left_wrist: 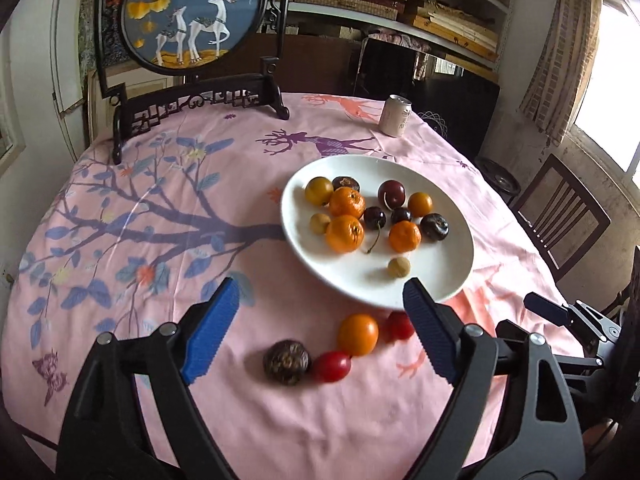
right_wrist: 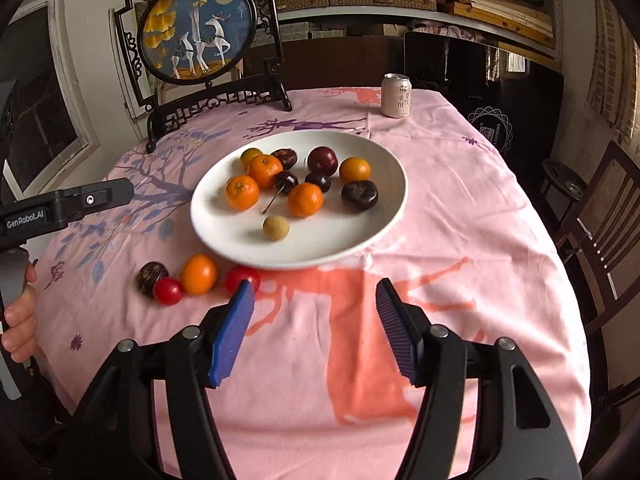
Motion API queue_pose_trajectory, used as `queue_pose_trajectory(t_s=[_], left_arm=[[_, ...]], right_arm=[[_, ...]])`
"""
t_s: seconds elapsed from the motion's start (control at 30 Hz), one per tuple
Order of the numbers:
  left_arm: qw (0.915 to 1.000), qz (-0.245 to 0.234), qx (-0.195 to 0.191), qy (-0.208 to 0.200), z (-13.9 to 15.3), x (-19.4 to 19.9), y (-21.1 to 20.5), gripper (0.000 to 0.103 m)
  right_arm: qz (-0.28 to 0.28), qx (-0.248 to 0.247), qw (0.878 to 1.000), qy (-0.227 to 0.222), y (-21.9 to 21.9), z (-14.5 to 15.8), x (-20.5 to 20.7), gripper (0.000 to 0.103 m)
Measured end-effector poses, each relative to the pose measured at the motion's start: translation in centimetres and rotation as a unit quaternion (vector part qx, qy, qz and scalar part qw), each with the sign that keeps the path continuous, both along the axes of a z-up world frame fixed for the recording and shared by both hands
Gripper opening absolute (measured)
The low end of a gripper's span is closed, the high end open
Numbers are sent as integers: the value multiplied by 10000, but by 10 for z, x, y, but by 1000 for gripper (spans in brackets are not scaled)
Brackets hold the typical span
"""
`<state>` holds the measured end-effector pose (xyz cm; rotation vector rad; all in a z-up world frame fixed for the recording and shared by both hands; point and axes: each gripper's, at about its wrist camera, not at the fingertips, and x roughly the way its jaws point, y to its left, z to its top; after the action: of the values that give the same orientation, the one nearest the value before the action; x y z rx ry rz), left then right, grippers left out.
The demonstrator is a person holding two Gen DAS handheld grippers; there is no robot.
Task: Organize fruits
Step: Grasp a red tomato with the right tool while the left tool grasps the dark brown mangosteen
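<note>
A white plate [left_wrist: 448, 280] [right_wrist: 360, 236] on the pink tablecloth holds several fruits: tangerines, dark cherries, a plum and small yellow fruits. On the cloth in front of the plate lie a dark brown round fruit [left_wrist: 286, 361] [right_wrist: 151, 276], two red cherry tomatoes [left_wrist: 332, 366] [left_wrist: 400, 325] and an orange fruit [left_wrist: 357, 334] [right_wrist: 199, 274]. My left gripper [left_wrist: 320, 334] is open and empty, its blue pads either side of these loose fruits. My right gripper [right_wrist: 316, 320] is open and empty over bare cloth, right of the loose fruits.
A drink can [left_wrist: 395, 115] [right_wrist: 396, 95] stands at the table's far edge. A framed round deer picture on a dark stand [left_wrist: 192, 16] [right_wrist: 198, 32] stands at the far left. A wooden chair [left_wrist: 560, 216] is at the right.
</note>
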<state>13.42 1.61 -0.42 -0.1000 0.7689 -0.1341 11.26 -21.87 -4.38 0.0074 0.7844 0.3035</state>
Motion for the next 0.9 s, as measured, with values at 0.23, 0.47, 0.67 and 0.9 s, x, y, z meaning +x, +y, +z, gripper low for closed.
queue_pose_trajectory(t_s=[0.23,0.47,0.67,0.9], left_arm=[[9989,448,63,77,-21,-41,34,87],[9985,437,182,270,-44,-56,48,87],[9986,329,216,365,-54,-58,47,87],[9985,-93,89,526,-60,-51,24,87]], right_arm=[[298,-109,9995,-38,30,1,-19,64],[583,-160,9976,324,67,-33,6,59],[501,-361,9963,594,83,-56,41,42],[558,-454,9952,662,89,-58,54,31]])
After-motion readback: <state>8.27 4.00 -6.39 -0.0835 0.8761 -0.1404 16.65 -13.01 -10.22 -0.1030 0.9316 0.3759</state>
